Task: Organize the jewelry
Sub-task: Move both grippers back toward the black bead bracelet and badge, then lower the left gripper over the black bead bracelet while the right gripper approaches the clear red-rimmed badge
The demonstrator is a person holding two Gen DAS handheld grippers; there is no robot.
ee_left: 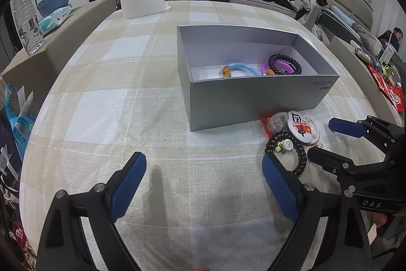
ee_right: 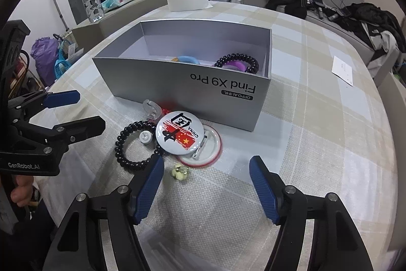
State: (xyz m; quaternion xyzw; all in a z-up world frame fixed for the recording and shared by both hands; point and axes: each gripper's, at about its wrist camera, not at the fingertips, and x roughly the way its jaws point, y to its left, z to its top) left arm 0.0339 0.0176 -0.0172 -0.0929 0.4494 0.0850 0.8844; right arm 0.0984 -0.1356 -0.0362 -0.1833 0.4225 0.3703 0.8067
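The right gripper's [ee_right: 205, 184] blue ribbed fingers [ee_right: 148, 191] stand parted with nothing pressed between them, straddling a small pale-green charm [ee_right: 180, 171] on the checked tablecloth [ee_right: 317, 144], seemingly to take that piece alone. The black beaded bracelet [ee_right: 132, 144] touches the left-hand finger, and two round pin badges [ee_right: 187, 136] lie just beyond, gathered beside the open grey cardboard box [ee_right: 182, 83] so each trip is short. Inside the box already rest a light-blue ring [ee_left: 241, 67], a purple ring [ee_left: 279, 65] and a dark coiled band [ee_left: 285, 62]. The left gripper [ee_left: 203, 182] hangs wide and empty over bare cloth, probably keeping clear.
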